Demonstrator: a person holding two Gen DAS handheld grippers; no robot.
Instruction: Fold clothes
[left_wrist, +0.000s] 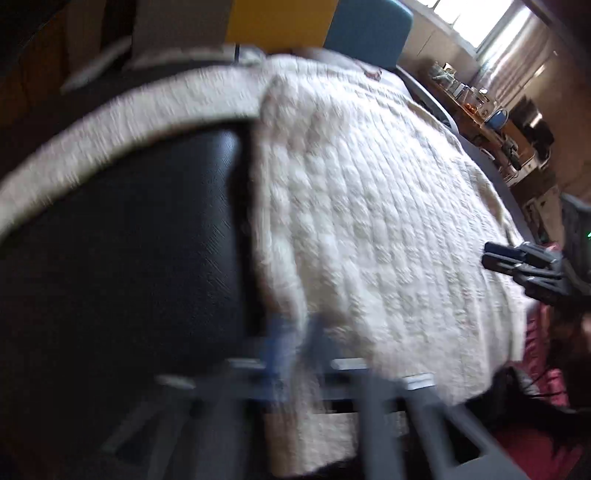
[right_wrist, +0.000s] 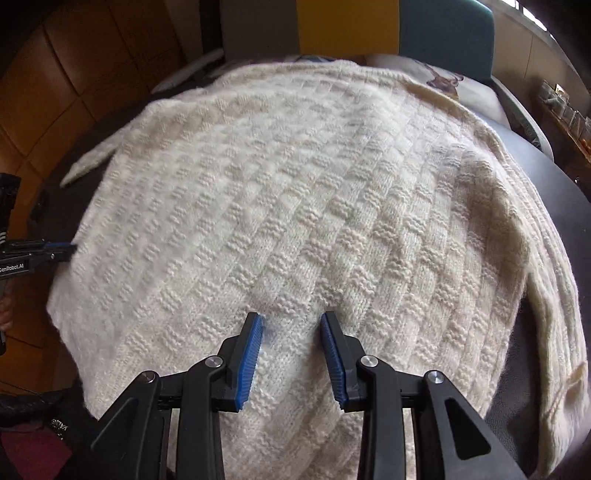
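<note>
Dark tabletop (right_wrist: 554, 192) carries a cream sweater (right_wrist: 295, 206) spread nearly edge to edge. Right gripper (right_wrist: 291, 321) hangs part-open over its near hem, nothing pinched; left gripper (right_wrist: 70, 248), closed at the left edge, could snag and bunch it.

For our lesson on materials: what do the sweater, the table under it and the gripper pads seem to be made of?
Sweater: cream knitted yarn, likely wool, fuzzy basketweave stitches. Table: dark, smooth, faintly grained, perhaps leatherette or laminate. Right gripper pads: blue, ribbed, probably rubber or plastic.

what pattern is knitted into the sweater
Cream basketweave check on the sweater, clearest in the right wrist view.
</note>
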